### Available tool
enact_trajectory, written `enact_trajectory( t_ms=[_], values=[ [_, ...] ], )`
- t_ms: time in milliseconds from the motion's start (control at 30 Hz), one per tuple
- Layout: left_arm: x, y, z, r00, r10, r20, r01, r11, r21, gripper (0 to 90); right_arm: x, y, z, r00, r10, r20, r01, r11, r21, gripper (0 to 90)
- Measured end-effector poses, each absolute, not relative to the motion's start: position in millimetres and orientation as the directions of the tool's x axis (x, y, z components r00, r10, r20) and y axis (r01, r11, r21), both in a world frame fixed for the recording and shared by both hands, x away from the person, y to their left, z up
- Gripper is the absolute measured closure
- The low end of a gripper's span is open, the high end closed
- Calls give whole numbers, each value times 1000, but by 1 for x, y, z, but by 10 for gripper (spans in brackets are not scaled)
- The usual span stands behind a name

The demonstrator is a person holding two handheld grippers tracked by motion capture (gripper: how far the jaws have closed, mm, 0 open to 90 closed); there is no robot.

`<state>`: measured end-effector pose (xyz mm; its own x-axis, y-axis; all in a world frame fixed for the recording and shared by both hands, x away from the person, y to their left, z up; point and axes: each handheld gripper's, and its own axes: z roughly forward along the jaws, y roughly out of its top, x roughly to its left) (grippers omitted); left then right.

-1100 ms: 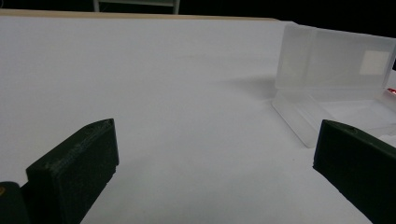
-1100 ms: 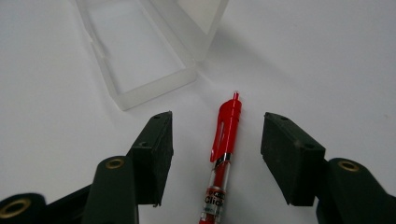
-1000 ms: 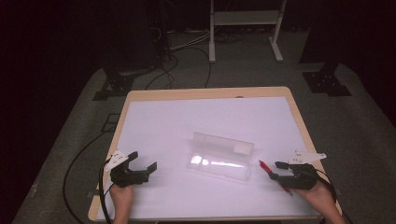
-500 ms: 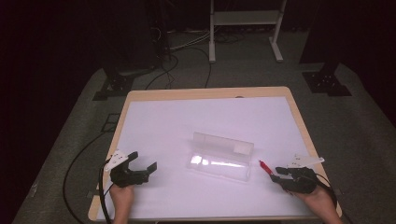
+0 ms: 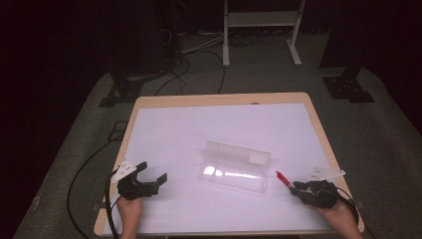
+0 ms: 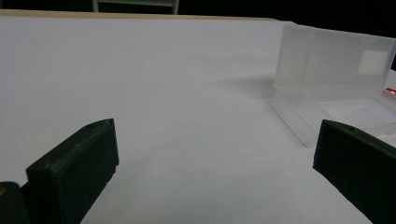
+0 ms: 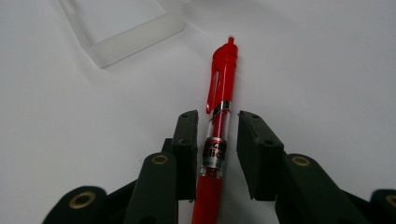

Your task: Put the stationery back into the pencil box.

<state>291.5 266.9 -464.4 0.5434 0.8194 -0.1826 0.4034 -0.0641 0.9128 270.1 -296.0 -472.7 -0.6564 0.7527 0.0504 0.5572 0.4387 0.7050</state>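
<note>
A red click pen (image 5: 283, 178) lies on the white table sheet (image 5: 199, 134), just right of an open clear plastic case (image 5: 234, 167). My right gripper (image 5: 296, 188) straddles the pen's barrel. In the right gripper view the pen (image 7: 223, 70) runs between the two black jaws of my right gripper (image 7: 217, 126), a thin gap showing on each side. The jaws have just been closing around it. My left gripper (image 5: 153, 172) rests at the table's front left, jaws wide apart with nothing between them. In the left gripper view the case (image 6: 327, 93) stands ahead to the right of my left gripper (image 6: 215, 154).
The case lid stands upright behind its tray, and a corner of the tray (image 7: 130, 28) lies just beyond the pen. The table's wooden rim (image 5: 219, 99) borders the sheet. Cables and stand legs (image 5: 259, 30) sit on the dark floor beyond.
The right gripper's jaws have drawn in around the red pen, with the hand shifting slightly over it. The left gripper has kept still.
</note>
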Motion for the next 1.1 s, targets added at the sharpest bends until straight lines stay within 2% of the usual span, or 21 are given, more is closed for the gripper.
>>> enact_trajectory(
  t_ms=[333,933,1100],
  values=[
    [292,267,-464,544,819,-182,403,-64,913,0,269,-295,-473,-647,761,47,559,431,708,760],
    [292,267,-464,542,820,-183,404,-64,913,0,266,-303,-470,-634,767,94,577,389,718,789],
    [292,267,-464,541,821,-182,404,-64,913,0,264,-306,-461,-648,755,101,554,377,742,789]
  ],
)
